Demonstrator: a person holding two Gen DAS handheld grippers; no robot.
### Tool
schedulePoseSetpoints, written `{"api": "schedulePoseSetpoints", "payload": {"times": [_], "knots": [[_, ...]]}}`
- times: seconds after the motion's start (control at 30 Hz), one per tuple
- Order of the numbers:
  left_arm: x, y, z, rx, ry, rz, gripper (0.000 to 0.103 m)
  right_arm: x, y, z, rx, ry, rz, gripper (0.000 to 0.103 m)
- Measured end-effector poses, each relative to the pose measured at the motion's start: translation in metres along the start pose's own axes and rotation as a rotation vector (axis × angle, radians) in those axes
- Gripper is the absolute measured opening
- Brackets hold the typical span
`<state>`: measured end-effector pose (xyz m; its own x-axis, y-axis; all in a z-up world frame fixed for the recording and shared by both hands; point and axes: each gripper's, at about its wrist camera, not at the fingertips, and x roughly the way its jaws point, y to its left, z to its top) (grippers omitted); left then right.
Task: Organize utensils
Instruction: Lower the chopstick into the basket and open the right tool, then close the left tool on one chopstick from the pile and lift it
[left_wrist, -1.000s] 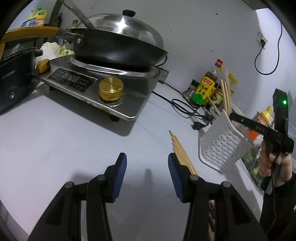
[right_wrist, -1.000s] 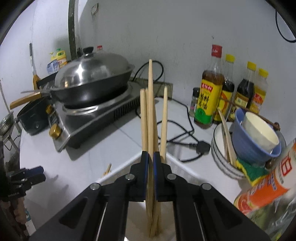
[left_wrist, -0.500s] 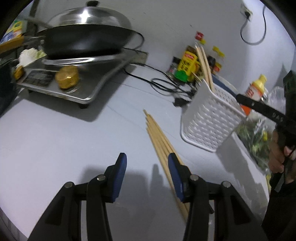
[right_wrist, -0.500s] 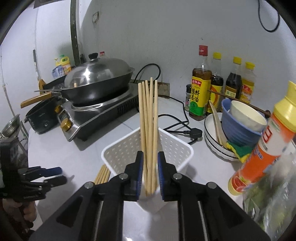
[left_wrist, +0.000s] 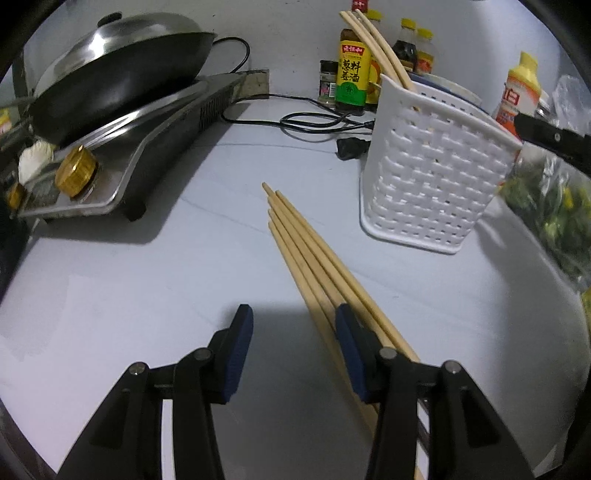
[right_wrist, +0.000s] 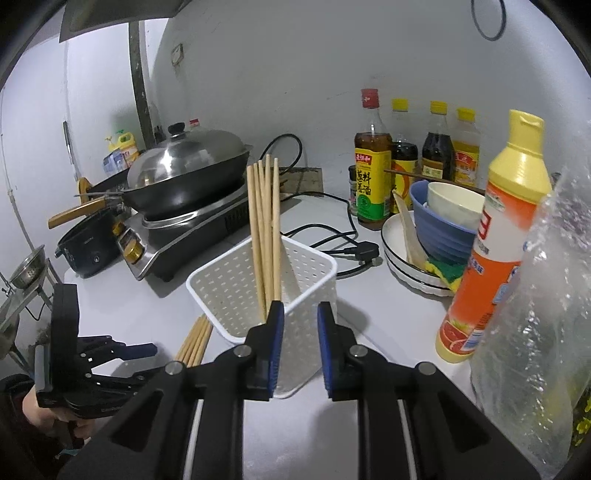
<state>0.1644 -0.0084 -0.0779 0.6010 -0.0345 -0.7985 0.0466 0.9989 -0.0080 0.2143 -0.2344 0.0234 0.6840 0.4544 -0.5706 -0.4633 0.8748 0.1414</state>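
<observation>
Bowls (right_wrist: 448, 218) only in right view

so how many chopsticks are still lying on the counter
4, as far as shows. The loose chopsticks lie side by side left of the white basket, running under the left hand-held gripper, which may hide another.

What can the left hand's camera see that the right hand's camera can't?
Only the left wrist view shows the loose chopsticks full length on the counter, passing under the open left gripper. Only the right wrist view shows the blue bowl on stacked plates. Both show the white basket holding chopsticks and the lidded wok.
</observation>
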Motion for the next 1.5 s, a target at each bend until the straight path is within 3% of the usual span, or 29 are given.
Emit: {"api": "schedulePoseSetpoints", "payload": {"times": [0.23, 0.4, 0.53, 0.57, 0.6, 0.67, 0.8, 1.13, 1.5], "knots": [[0.004, 0.01, -0.001, 0.012, 0.028, 0.06, 0.046, 0.004, -0.004, -0.004, 0.009, 0.004, 0.014, 0.02], [0.002, 0.014, 0.0, 0.001, 0.024, 0.059, 0.046, 0.004, -0.005, -0.006, 0.014, 0.003, 0.022, 0.021], [0.006, 0.011, 0.0, 0.003, 0.036, 0.012, 0.046, 0.001, -0.004, -0.007, 0.015, 0.001, 0.023, 0.021], [0.006, 0.012, 0.0, -0.005, 0.027, -0.007, 0.044, 0.0, -0.003, -0.008, 0.016, 0.0, 0.022, 0.021], [0.006, 0.012, 0.0, -0.004, 0.022, -0.006, 0.03, -0.001, -0.003, -0.008, 0.016, -0.001, 0.021, 0.021], [0.006, 0.011, 0.0, 0.0, 0.018, -0.015, 0.015, -0.004, -0.003, -0.01, 0.017, -0.002, 0.019, 0.021], [0.003, 0.014, -0.005, -0.006, 0.012, -0.041, 0.006, -0.01, -0.004, -0.014, 0.019, -0.001, 0.027, 0.022], [-0.007, 0.028, -0.013, -0.065, -0.021, -0.09, 0.006, -0.014, 0.013, -0.024, -0.017, 0.026, 0.044, 0.022], [-0.053, 0.038, 0.008, -0.088, -0.151, -0.118, 0.006, -0.013, 0.022, -0.021, -0.02, 0.029, 0.031, 0.022]]}}
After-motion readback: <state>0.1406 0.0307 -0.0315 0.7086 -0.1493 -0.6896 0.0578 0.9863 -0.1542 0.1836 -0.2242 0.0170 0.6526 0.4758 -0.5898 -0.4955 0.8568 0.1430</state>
